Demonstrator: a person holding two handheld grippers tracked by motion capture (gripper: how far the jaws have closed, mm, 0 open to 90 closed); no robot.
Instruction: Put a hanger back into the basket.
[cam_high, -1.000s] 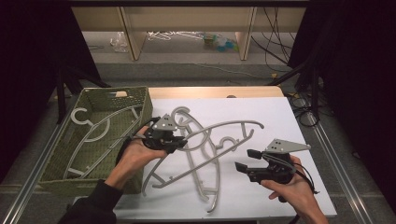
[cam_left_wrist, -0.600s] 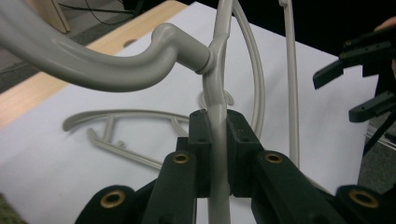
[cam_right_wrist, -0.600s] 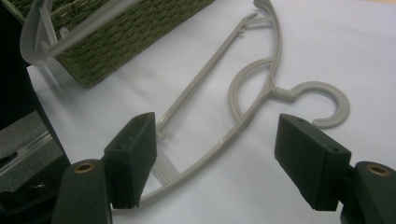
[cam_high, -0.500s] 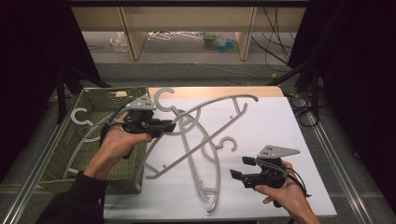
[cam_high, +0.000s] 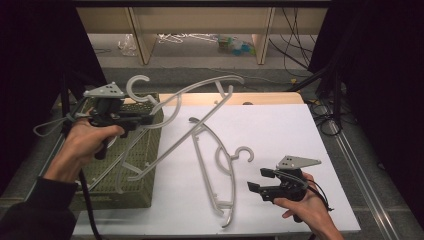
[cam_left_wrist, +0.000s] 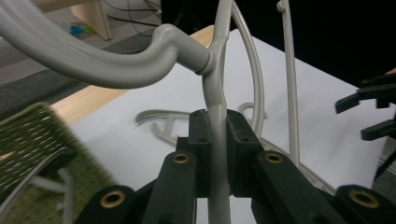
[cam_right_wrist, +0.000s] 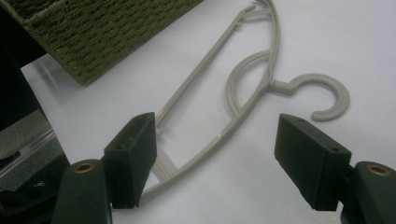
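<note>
My left gripper (cam_high: 146, 120) is shut on a grey plastic hanger (cam_high: 200, 90) and holds it in the air over the green woven basket (cam_high: 142, 150). In the left gripper view the pads (cam_left_wrist: 201, 140) pinch the hanger's shoulder (cam_left_wrist: 218, 93) just below the neck, and its hook (cam_left_wrist: 93, 60) curves off to the left. A second grey hanger (cam_high: 215, 160) lies flat on the white tabletop (cam_high: 280, 130). My right gripper (cam_high: 257, 180) stands open just right of it, near the front edge. In the right gripper view that hanger (cam_right_wrist: 243, 88) lies beyond the open right gripper (cam_right_wrist: 217, 158), untouched.
The basket (cam_right_wrist: 93, 28) sits at the table's left side, and another grey hanger (cam_left_wrist: 65, 179) lies inside it. Shelving legs and cables stand on the floor beyond the table's far edge. A metal rail (cam_high: 360, 165) runs along the right side.
My left gripper has carried its hanger up and to the left, from the table's middle to above the basket. The right gripper has stayed near the front right.
</note>
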